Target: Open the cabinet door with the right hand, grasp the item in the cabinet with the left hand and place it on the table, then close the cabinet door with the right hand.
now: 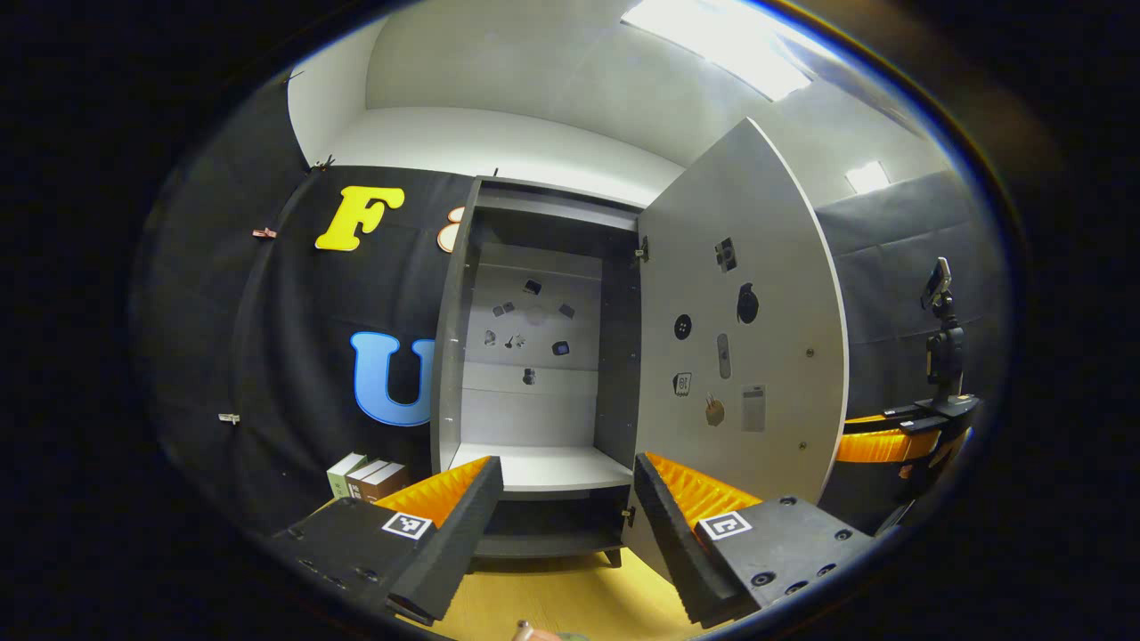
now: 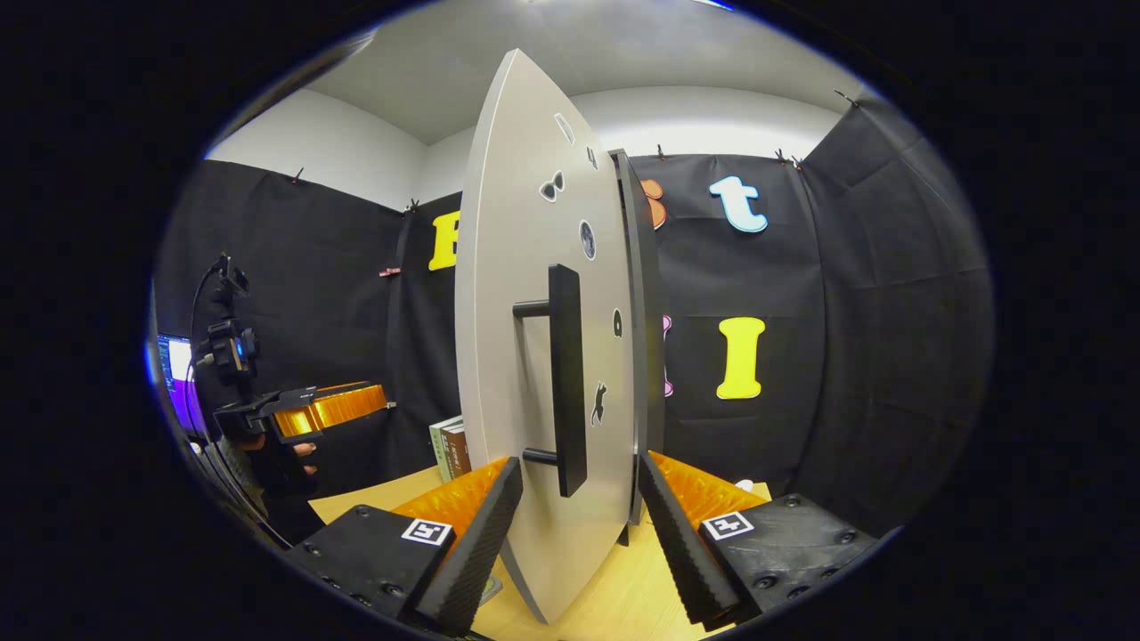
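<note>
Two grippers, both spread, gripping nothing. Left gripper view: left gripper (image 1: 568,516) faces the open grey wooden cabinet (image 1: 534,356); I can't make out the item on its shelf. Right gripper view: right gripper (image 2: 579,525) straddles the door's black bar handle (image 2: 566,378); close squarely on it before swinging.

Left gripper (image 1: 566,525) jaws apart, facing open cabinet (image 1: 534,356). Door (image 1: 739,329) swung out at 3 o'clock. Books (image 1: 367,476) at 8. Item at 6, prob. on table (image 1: 552,596).

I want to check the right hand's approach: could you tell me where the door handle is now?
In the right gripper view, the handle stands upright on the open cabinet door, centre frame, above and between the right gripper's spread fingers.
</note>
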Action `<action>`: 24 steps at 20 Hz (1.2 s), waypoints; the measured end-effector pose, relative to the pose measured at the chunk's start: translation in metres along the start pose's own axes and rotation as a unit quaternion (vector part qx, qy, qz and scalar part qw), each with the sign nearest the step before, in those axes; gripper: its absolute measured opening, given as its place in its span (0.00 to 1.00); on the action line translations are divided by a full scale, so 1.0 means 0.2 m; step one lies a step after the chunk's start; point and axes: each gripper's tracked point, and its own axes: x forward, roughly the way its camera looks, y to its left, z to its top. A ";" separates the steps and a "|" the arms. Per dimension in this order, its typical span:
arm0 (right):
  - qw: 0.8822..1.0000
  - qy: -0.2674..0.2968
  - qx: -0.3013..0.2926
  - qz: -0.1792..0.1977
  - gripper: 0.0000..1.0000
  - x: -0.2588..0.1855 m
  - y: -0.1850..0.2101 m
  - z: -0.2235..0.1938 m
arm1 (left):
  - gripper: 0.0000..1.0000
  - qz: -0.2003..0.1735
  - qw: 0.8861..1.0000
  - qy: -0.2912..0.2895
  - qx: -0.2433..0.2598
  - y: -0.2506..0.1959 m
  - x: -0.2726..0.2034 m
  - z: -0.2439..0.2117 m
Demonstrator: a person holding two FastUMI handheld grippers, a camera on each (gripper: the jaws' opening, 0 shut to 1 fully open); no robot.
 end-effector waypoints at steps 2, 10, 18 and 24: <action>1.000 0.003 0.004 0.003 0.87 0.02 0.04 -0.01 | 0.93 0.003 1.000 0.007 0.011 0.04 -0.01 -0.01; 0.999 -0.001 -0.010 -0.036 0.87 0.15 0.28 -0.03 | 0.93 -0.014 0.999 0.038 -0.004 0.32 -0.03 -0.08; 0.997 -0.010 -0.005 -0.070 0.87 0.29 0.47 -0.06 | 0.93 -0.036 0.997 0.058 -0.024 0.51 0.00 -0.15; 0.999 -0.024 0.019 -0.009 0.87 0.56 0.78 -0.08 | 0.93 -0.036 0.997 0.062 -0.016 0.63 -0.05 -0.13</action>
